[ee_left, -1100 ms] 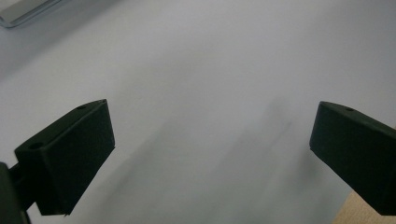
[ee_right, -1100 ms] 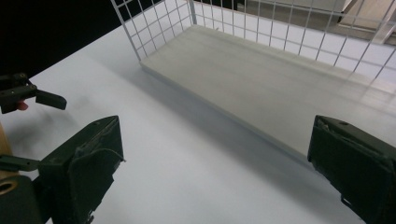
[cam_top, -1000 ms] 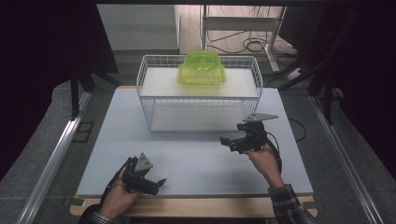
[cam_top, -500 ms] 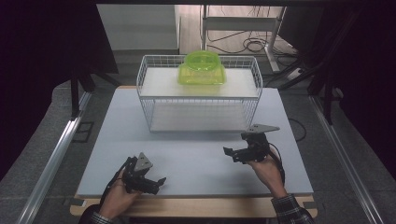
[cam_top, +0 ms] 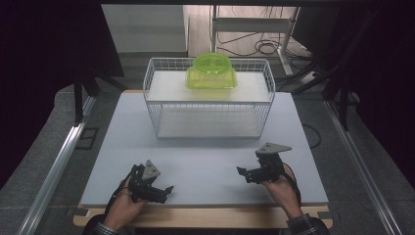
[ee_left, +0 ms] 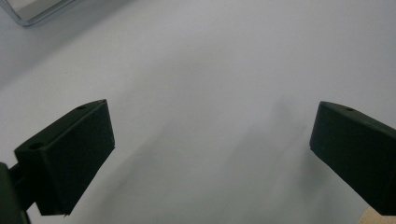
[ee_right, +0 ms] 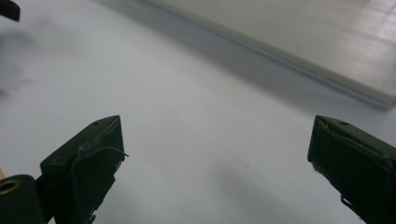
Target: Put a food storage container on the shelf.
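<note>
- High view: green box sits on the rack top shelf, far centre of the table. Both grippers rest low near the near edge, well apart from it. Right gripper lies nearer the box than left gripper; the box is far and left of it.
- Left gripper view: jaws apart, nothing between them, bare table below.
- Right gripper view: jaws apart and empty, the rack base ahead.

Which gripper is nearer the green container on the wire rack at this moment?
Right, though only slightly. The right gripper sits below the green container, a little to its right; the left gripper lies lower, nearer the table's front edge.
</note>
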`<action>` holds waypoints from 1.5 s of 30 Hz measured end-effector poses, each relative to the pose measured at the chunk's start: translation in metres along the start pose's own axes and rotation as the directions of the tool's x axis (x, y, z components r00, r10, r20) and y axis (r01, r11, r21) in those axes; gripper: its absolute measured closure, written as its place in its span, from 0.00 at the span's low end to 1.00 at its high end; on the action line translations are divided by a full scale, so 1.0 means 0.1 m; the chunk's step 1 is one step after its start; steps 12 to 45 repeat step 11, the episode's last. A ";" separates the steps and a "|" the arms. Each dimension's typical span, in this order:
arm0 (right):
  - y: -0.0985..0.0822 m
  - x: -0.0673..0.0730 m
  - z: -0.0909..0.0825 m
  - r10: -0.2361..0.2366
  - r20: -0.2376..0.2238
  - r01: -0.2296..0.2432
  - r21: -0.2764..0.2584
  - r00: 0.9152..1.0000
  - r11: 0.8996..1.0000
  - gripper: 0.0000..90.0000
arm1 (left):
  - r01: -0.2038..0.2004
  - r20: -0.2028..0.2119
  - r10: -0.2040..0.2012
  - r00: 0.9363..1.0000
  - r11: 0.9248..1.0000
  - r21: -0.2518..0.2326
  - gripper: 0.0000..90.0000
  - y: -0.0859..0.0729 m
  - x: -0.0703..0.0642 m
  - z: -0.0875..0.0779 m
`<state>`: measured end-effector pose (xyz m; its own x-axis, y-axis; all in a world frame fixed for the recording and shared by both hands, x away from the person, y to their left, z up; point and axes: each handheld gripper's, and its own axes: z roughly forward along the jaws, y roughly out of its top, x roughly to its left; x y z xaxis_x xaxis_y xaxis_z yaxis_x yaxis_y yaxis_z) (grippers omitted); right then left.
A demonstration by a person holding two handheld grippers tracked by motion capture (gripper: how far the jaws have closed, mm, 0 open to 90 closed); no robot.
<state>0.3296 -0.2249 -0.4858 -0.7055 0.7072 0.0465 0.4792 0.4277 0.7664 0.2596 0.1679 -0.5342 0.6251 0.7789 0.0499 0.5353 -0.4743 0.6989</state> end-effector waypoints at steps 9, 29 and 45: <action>-0.17 0.01 0.09 0.006 -0.008 -0.005 0.071 1.000 0.997 0.04 | -0.003 -0.009 0.003 1.000 1.000 0.007 0.00 0.00 0.00 0.00; -0.18 0.00 0.11 0.008 -0.006 -0.008 0.082 1.000 0.997 0.04 | 0.000 -0.012 0.000 1.000 1.000 0.004 0.00 0.01 0.00 0.00; -0.18 0.00 0.11 0.008 -0.006 -0.008 0.082 1.000 0.997 0.04 | 0.000 -0.012 0.000 1.000 1.000 0.004 0.00 0.01 0.00 0.00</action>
